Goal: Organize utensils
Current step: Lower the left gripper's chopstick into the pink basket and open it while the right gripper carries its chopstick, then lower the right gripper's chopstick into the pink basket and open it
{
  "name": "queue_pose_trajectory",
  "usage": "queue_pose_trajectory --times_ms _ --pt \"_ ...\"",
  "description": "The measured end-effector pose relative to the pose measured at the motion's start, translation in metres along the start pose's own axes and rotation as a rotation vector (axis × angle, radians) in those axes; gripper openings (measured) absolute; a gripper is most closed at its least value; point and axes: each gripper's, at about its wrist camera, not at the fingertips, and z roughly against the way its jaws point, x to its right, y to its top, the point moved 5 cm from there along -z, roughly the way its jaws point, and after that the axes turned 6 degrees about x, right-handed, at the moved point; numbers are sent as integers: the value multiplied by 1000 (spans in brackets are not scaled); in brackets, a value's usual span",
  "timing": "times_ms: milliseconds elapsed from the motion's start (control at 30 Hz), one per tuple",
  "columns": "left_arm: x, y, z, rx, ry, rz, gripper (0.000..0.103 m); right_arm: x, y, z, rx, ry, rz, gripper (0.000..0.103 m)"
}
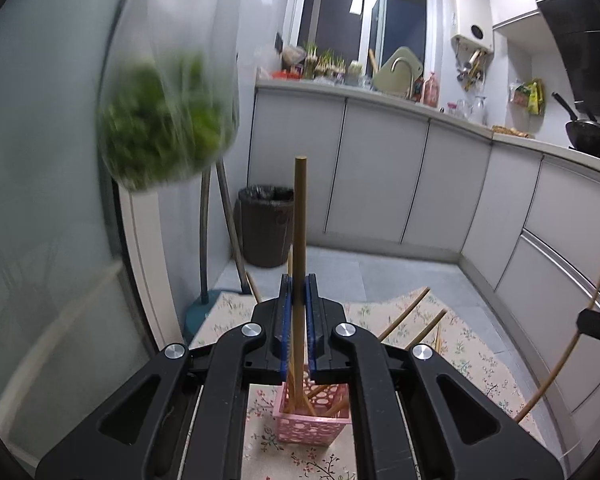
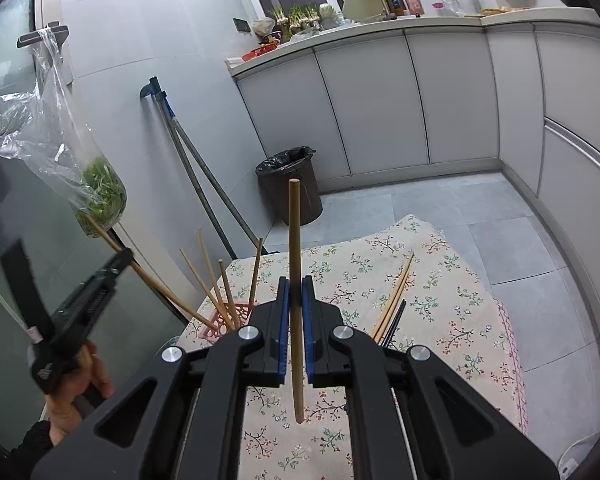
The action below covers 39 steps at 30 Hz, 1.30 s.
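Observation:
My left gripper (image 1: 299,286) is shut on a wooden chopstick (image 1: 299,220) whose lower end reaches into the pink perforated holder (image 1: 310,424) below it. The holder holds several other chopsticks. My right gripper (image 2: 295,286) is shut on another wooden chopstick (image 2: 294,232), held upright above the floral tablecloth (image 2: 440,312). In the right wrist view the left gripper (image 2: 122,258) is at the left with its chopstick slanting into the pink holder (image 2: 228,322). A loose pair of wooden chopsticks (image 2: 396,292) and dark chopsticks (image 2: 394,322) lie on the cloth.
A plastic bag of greens (image 2: 100,192) hangs at the left by a glass door. A dark bin (image 2: 290,184) and mop handles (image 2: 196,168) stand beyond the table. Grey kitchen cabinets (image 2: 380,100) run along the back and right.

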Motion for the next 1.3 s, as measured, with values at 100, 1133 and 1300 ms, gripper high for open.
queue_pose_trajectory --times_ms 100,1133,1300 --pt "-3 -9 -12 -45 -8 13 6 -1 0 -3 -3 -3 8 6" --pt "-58 -22 11 -349 73 97 60 -86 35 0 219 142 -75 6" --pt "-70 -27 10 -376 75 132 60 -96 36 -27 272 71 -94 6"
